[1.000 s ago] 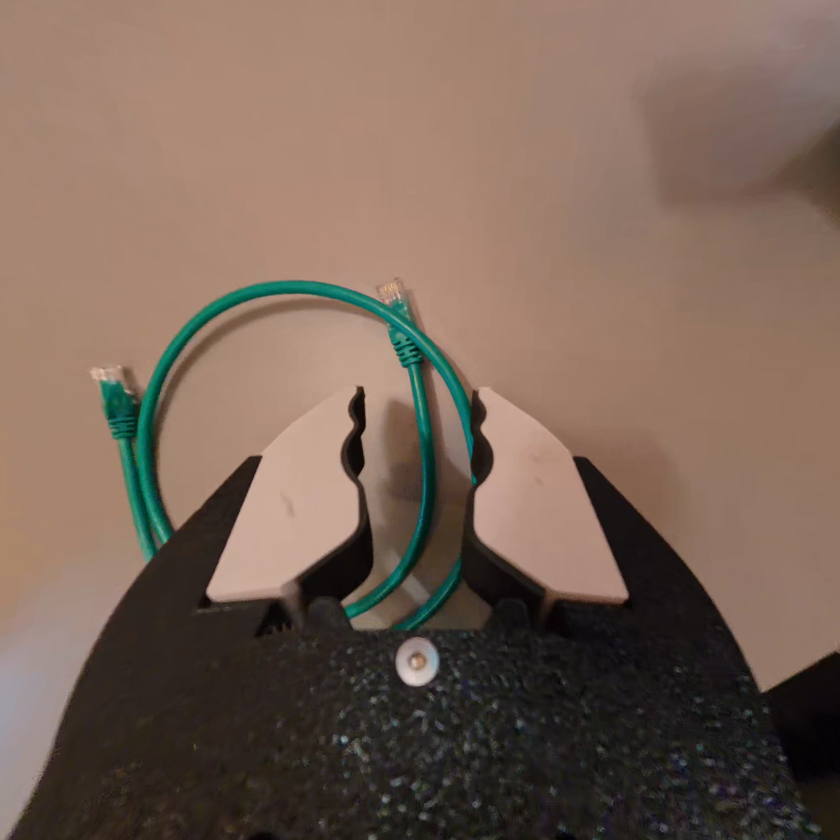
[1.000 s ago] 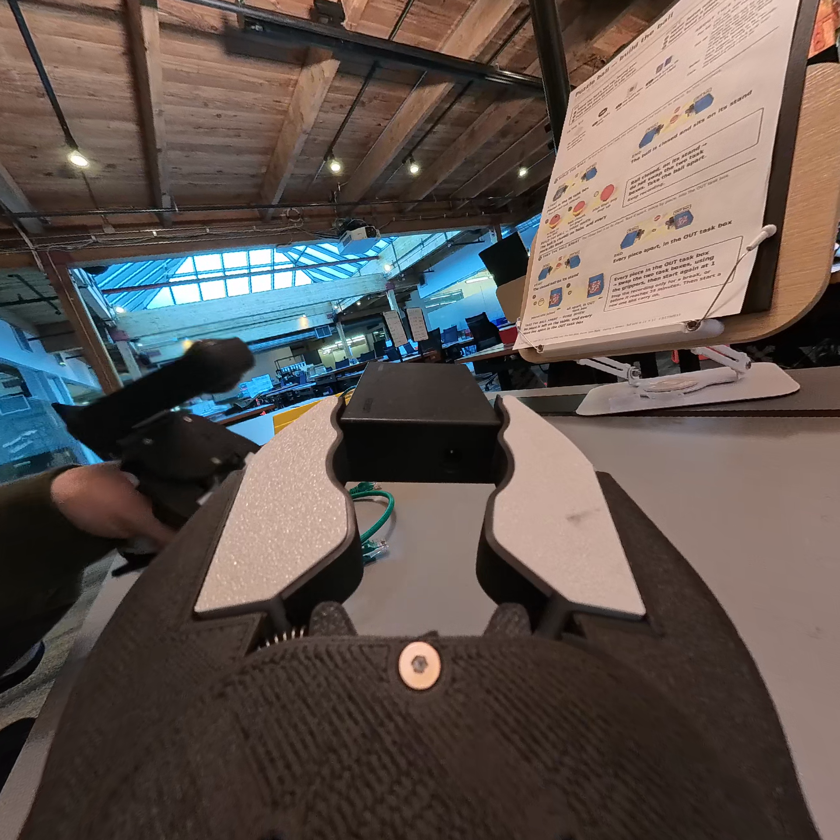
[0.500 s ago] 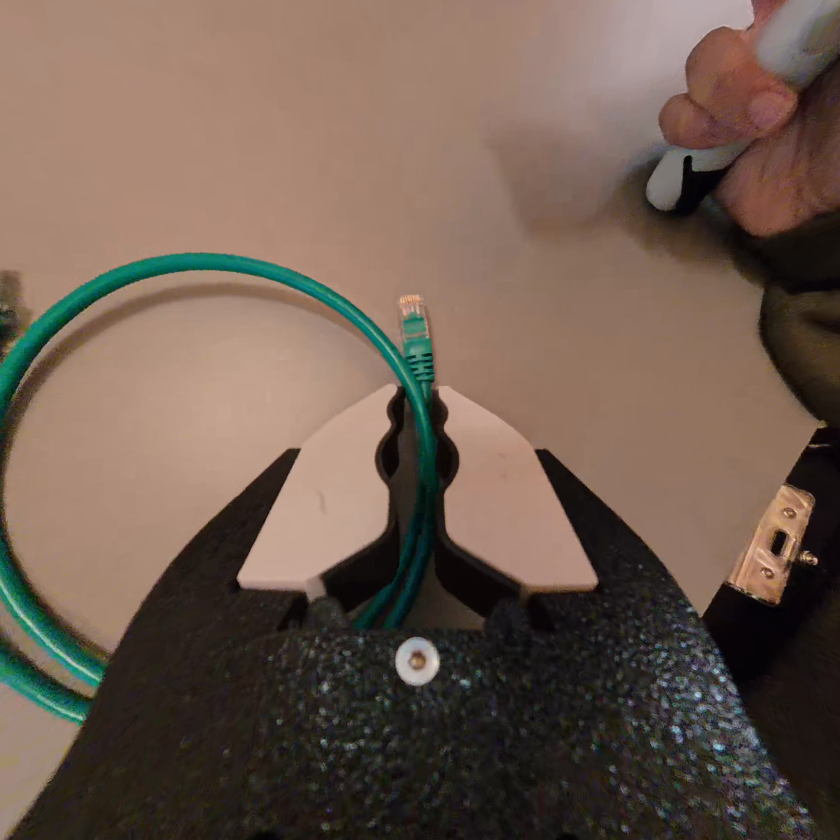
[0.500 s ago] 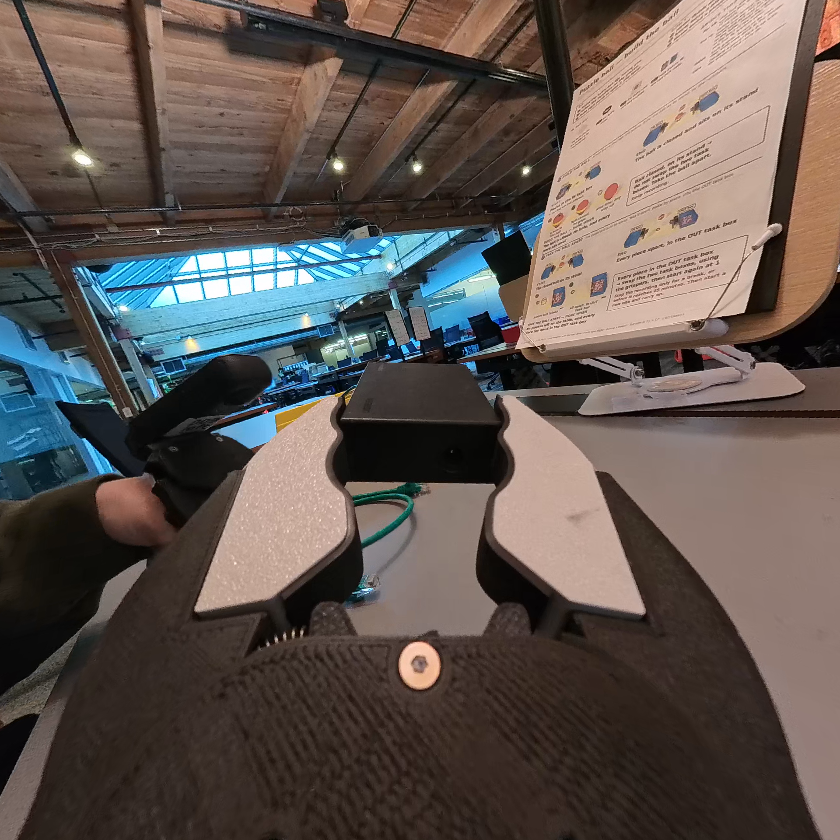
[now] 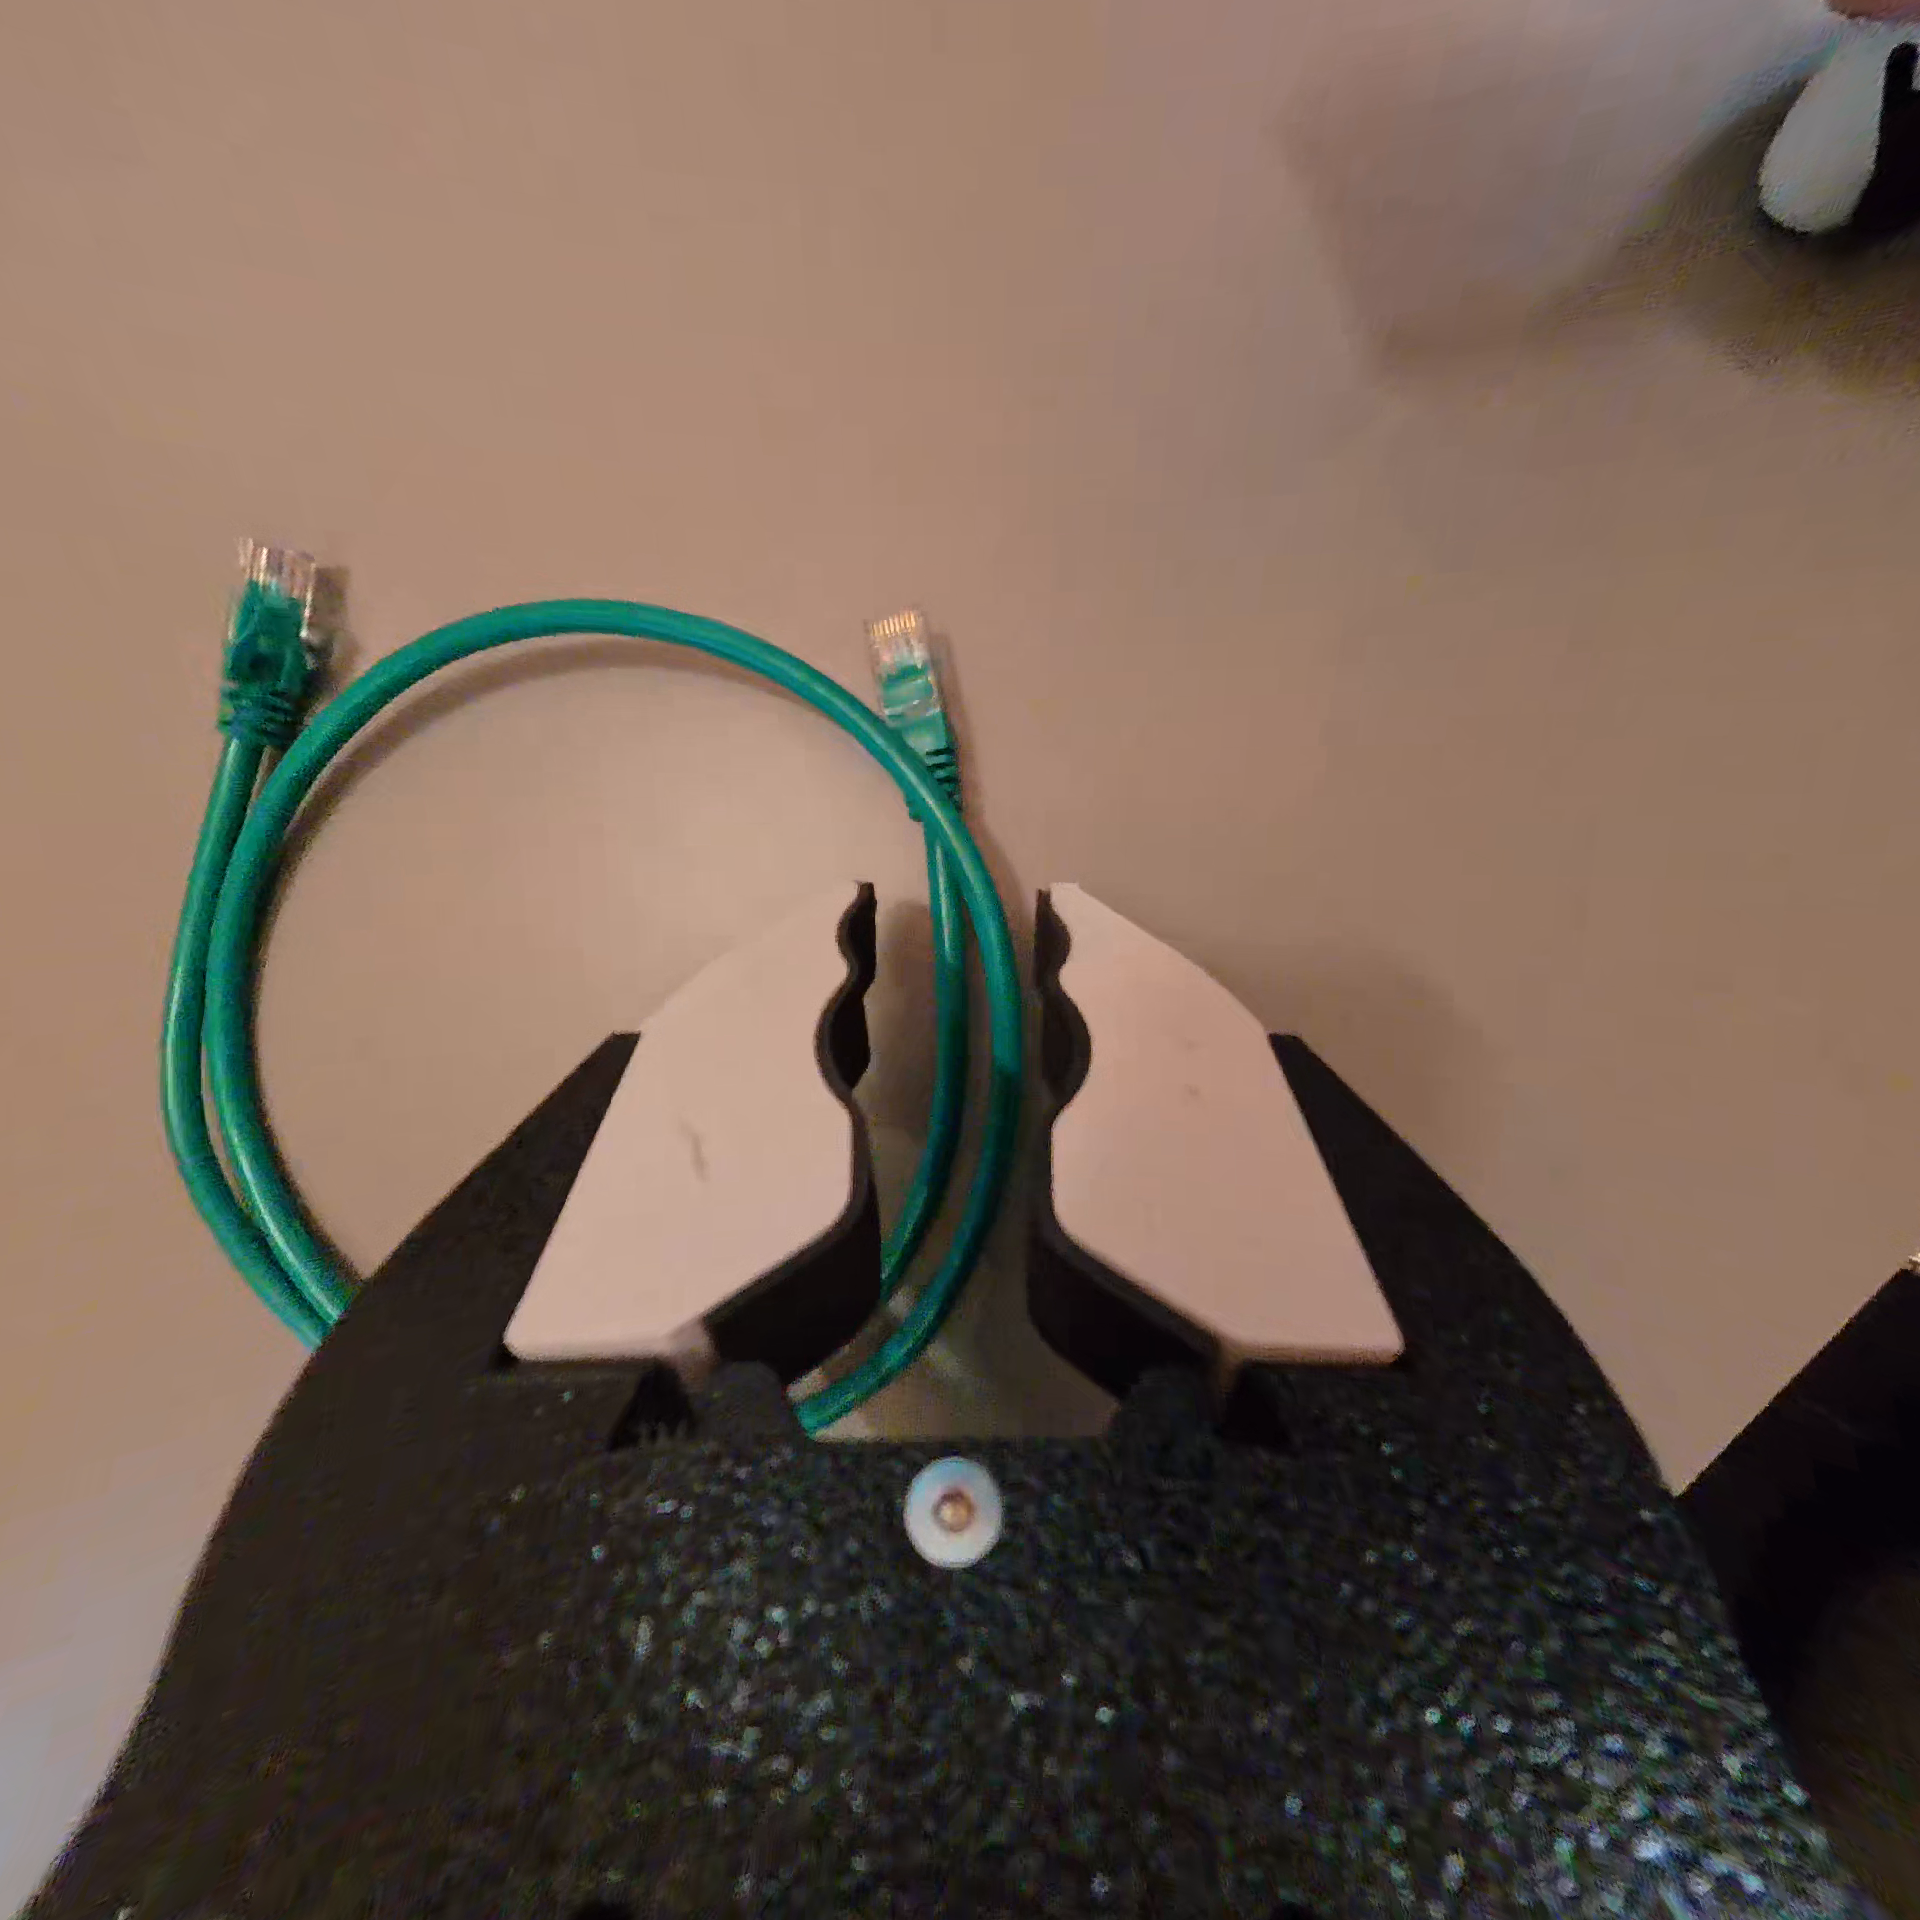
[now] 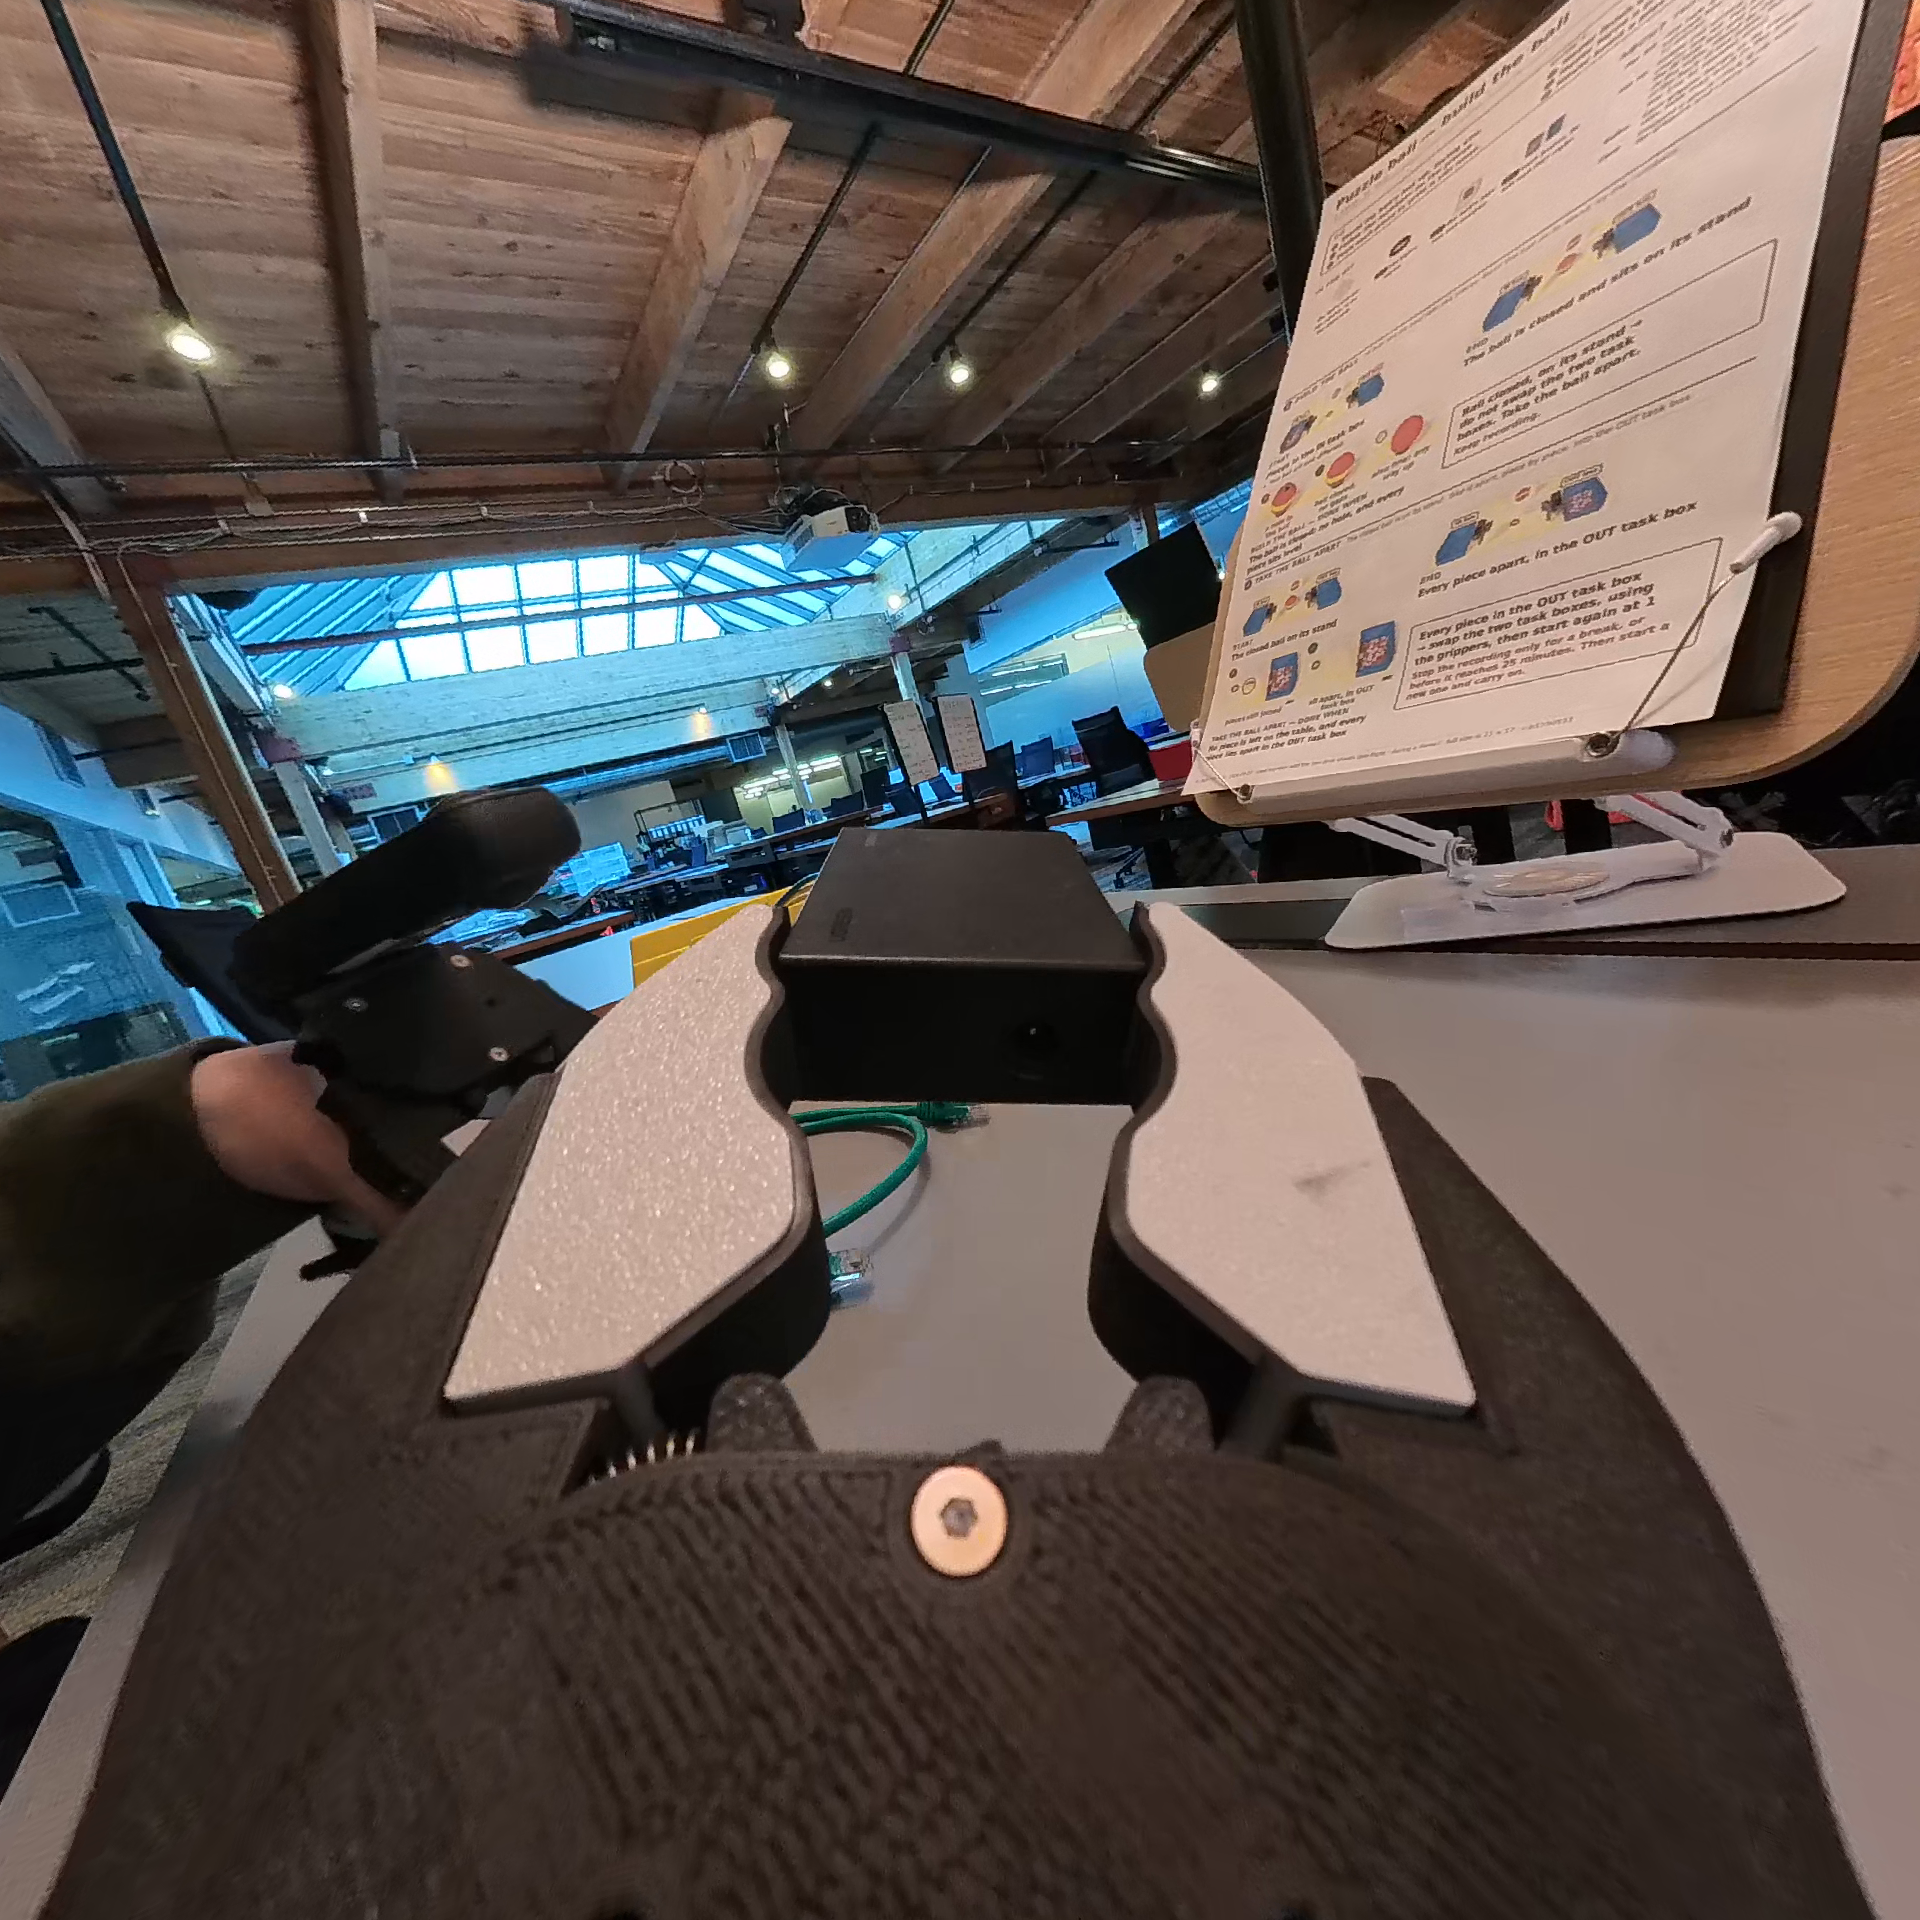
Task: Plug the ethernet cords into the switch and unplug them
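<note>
A green ethernet cord [image 5: 613,623] lies looped on the table, with clear plugs at the left [image 5: 275,597] and the middle [image 5: 906,670]. My left gripper [image 5: 956,904] is open over it. Two cord strands run between its fingers untouched by them. My right gripper [image 6: 958,920] is shut on the sides of the black switch [image 6: 956,977], which rests on the table. The cord [image 6: 899,1153] lies just in front of the switch. The left gripper [image 6: 416,997] shows at the left, held by a hand.
A printed sheet on a wooden board [image 6: 1507,416] stands on a white base [image 6: 1579,894] at the back right. A black edge [image 5: 1829,1507] shows at the lower right of the left wrist view, and a white handle tip [image 5: 1813,156] at the top right.
The left gripper was open, shut on the cord strands half a second ago, and is open again. The cord lies in its loop on the table. The right gripper stays on the switch.
</note>
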Motion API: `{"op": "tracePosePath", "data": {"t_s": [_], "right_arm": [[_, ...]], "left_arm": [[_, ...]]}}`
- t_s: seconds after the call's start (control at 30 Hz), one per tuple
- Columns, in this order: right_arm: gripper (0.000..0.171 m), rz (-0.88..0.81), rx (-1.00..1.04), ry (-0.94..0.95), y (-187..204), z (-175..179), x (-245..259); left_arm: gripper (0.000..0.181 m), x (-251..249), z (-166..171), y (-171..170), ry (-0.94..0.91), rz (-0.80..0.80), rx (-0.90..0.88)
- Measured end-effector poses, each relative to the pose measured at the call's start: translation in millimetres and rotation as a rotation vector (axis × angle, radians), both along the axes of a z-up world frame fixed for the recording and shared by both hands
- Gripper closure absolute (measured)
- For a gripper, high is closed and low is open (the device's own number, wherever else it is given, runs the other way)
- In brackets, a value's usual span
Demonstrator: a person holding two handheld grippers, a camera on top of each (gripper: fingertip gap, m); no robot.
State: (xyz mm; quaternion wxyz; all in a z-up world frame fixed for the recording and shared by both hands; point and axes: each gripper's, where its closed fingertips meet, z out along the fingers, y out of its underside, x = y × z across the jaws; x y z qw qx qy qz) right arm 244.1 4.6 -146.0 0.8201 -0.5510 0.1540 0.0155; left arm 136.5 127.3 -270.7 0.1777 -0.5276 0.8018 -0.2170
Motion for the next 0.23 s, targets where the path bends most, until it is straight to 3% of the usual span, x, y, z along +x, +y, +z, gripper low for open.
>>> {"op": "tracePosePath", "data": {"t_s": [0.03, 0.17, 0.23], "right_arm": [[0.110, 0.002, -0.001, 0.000, 0.2, -0.1, -0.2], [0.110, 0.002, 0.000, -0.003, -0.1, 0.2, -0.6], [0.110, 0.003, 0.001, -0.003, -0.1, 0.3, -0.6]], "left_arm": [[0.153, 2.5, 0.1, -2.6, 0.001, -0.010, -0.005], [0.157, 11.2, -10.7, -1.0, 0.058, 0.001, 0.002], [0.169, 13.2, -14.8, -4.3, 0.080, 0.009, -0.048]]}}
